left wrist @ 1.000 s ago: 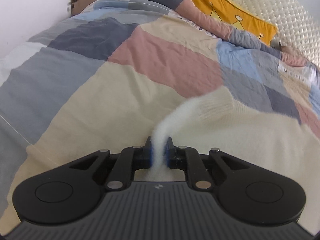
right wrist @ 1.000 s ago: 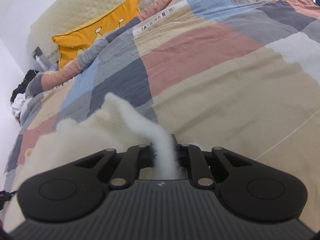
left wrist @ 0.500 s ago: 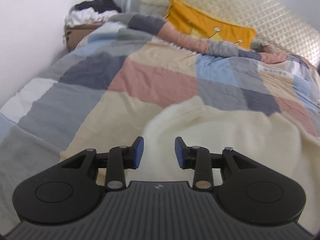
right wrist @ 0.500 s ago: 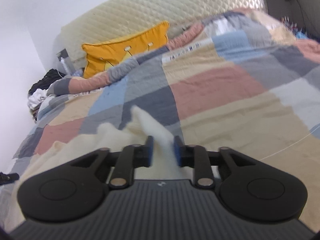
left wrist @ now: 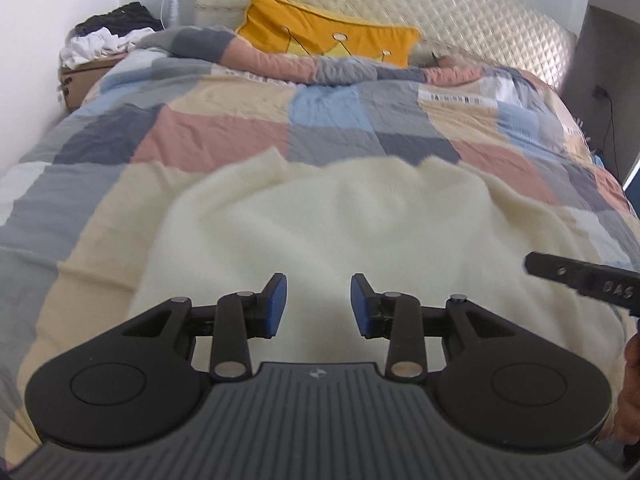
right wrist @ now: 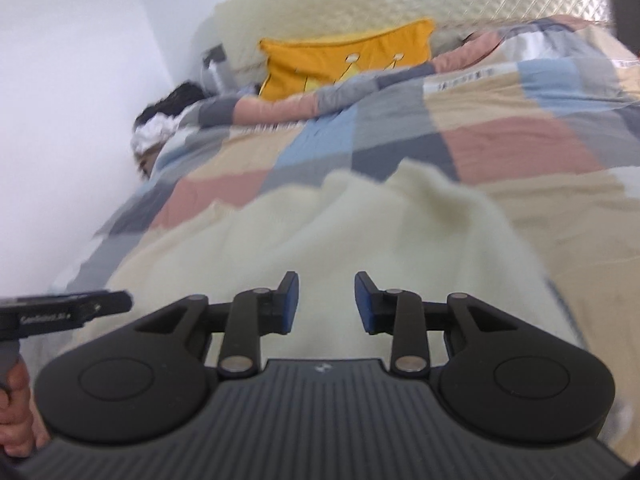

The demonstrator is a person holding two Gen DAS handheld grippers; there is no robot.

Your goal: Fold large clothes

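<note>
The left tongs (left wrist: 319,306) stand open, their blue-padded fingers (left wrist: 277,305) spread apart with nothing between them, above the near part of a cream knitted sweater (left wrist: 320,216). The right tongs (right wrist: 326,303) are likewise open and empty, their blue pads (right wrist: 365,304) parted over the same garment (right wrist: 360,240).

The sweater lies spread on the bed directly ahead of both tongs, on top of a patchwork duvet (left wrist: 224,136) of pink, grey, blue and beige blocks. Seen from the left tongs, its far edge is uneven, with a ribbed cuff or corner (left wrist: 270,160) poking up ahead and to the left. From the right tongs the cloth looks rumpled into soft ridges, though that view is blurred.

Far ahead of the tongs, past the sweater, a yellow cushion (left wrist: 328,40) leans against a quilted cream headboard (left wrist: 460,20). Ahead and far to the left of the left tongs, a heap of black and white clothes (left wrist: 108,36) sits on a cardboard box (left wrist: 80,76) by the white wall.

At the right edge of the left view, part of the other black tool (left wrist: 580,284) shows just beside the left tongs; at the left edge of the right view, a black tool part (right wrist: 64,310) and the fingers of a hand (right wrist: 16,412) appear.
</note>
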